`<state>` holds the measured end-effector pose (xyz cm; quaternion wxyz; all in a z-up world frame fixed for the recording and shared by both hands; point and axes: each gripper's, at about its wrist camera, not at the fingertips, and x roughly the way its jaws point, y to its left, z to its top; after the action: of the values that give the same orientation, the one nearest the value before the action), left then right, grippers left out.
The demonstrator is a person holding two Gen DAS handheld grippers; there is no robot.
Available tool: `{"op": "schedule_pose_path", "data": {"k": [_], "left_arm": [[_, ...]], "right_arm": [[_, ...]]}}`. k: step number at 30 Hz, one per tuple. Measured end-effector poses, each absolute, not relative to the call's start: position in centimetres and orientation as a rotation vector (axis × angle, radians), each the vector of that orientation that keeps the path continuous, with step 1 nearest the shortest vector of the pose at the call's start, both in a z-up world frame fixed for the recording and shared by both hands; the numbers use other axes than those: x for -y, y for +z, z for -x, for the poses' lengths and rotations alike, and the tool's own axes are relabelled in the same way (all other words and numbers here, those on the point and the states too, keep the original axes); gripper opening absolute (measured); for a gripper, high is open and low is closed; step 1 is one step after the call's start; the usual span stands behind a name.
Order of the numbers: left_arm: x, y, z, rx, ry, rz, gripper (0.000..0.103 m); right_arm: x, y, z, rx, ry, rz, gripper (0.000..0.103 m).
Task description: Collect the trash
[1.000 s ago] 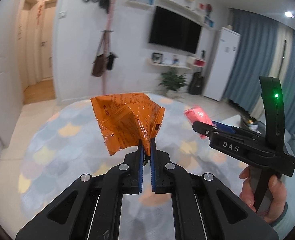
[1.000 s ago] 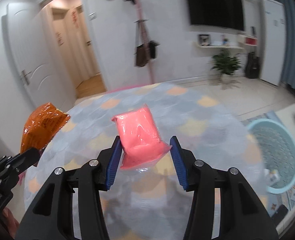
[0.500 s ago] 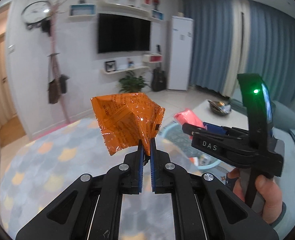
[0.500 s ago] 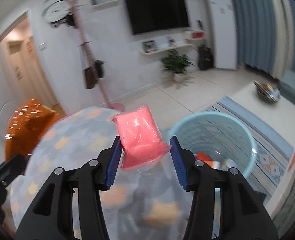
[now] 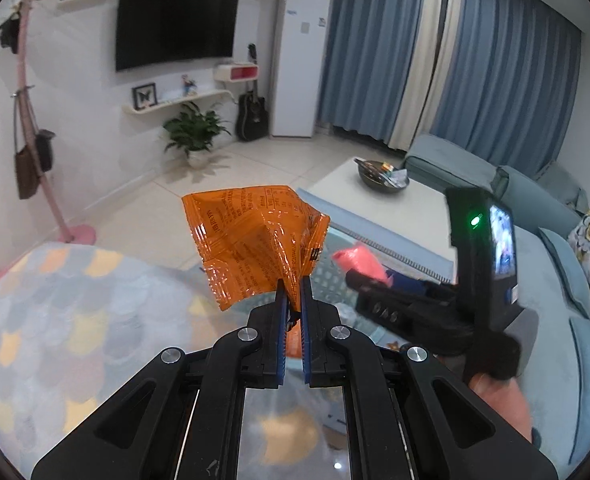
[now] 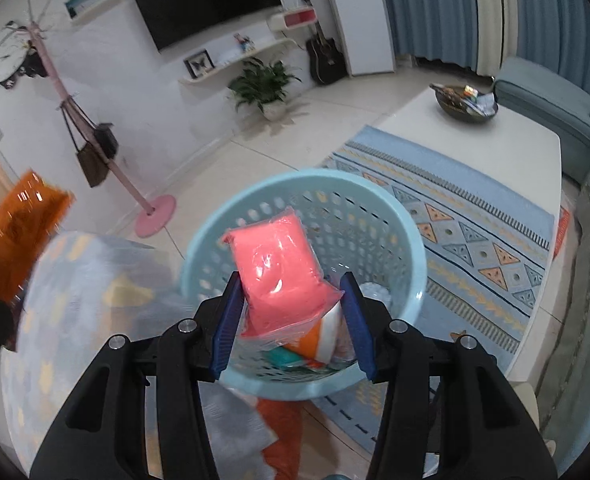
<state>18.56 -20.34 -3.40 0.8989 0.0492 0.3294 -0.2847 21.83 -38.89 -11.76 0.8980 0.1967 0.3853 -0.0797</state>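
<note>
2 pieces of trash were in hand at once: the left gripper [image 5: 293,288] was clenched on the lower corner of a crumpled orange wrapper [image 5: 255,244] that stood up above its fingertips, and the right gripper [image 6: 289,304] was grasping a soft pink packet [image 6: 281,276] across its width, the blue pads [image 6: 231,312] pressing in on both sides. Straight ahead of and below the right gripper sat the light blue perforated basket [image 6: 411,248], with an orange-and-white item and some teal scraps already lying in its bottom; the pink packet hung over its opening. From the left wrist view the basket was mostly hidden behind the orange wrapper, just past the fingertips, and the right gripper's body showed to the right with a green light lit. To finish this step well, I judged the right gripper should be let go only once the packet was squarely over the middle of the opening, low enough that the light packet would not drift onto the rim; the left gripper would then need to come further over the basket, since a thin wrapper flutters. The orange wrapper carried rows of small dark print, too fine and creased to read; raised letters on the right gripper's body were blurred.
</note>
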Motion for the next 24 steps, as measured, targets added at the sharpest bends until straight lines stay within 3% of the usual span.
{"op": "schedule_pose_path", "data": {"k": [11, 13, 15, 22, 24], "left_arm": [[24.2, -6.7, -23.9, -0.777, -0.629, -0.087, 0.004], [24.9, -7.2, -24.8, -0.789, -0.632, -0.082, 0.005], [25.4, -7.6, -25.5, -0.799, -0.636, -0.072, 0.012], [26.2, -9.0, -26.8, -0.804, -0.615, -0.04, 0.028], [26.2, -9.3, -26.8, -0.816, -0.594, -0.037, 0.058]], "right_arm": [[42.1, -16.1, -24.9, -0.919, -0.158, -0.512, 0.05], [42.5, -16.4, -24.8, -0.924, -0.163, -0.515, 0.056], [43.0, -16.5, -24.7, -0.922, -0.17, -0.524, 0.061], [43.6, -16.5, -23.5, -0.945, -0.135, -0.586, 0.062], [43.4, -16.0, -22.9, -0.933, -0.137, -0.574, 0.062]]}}
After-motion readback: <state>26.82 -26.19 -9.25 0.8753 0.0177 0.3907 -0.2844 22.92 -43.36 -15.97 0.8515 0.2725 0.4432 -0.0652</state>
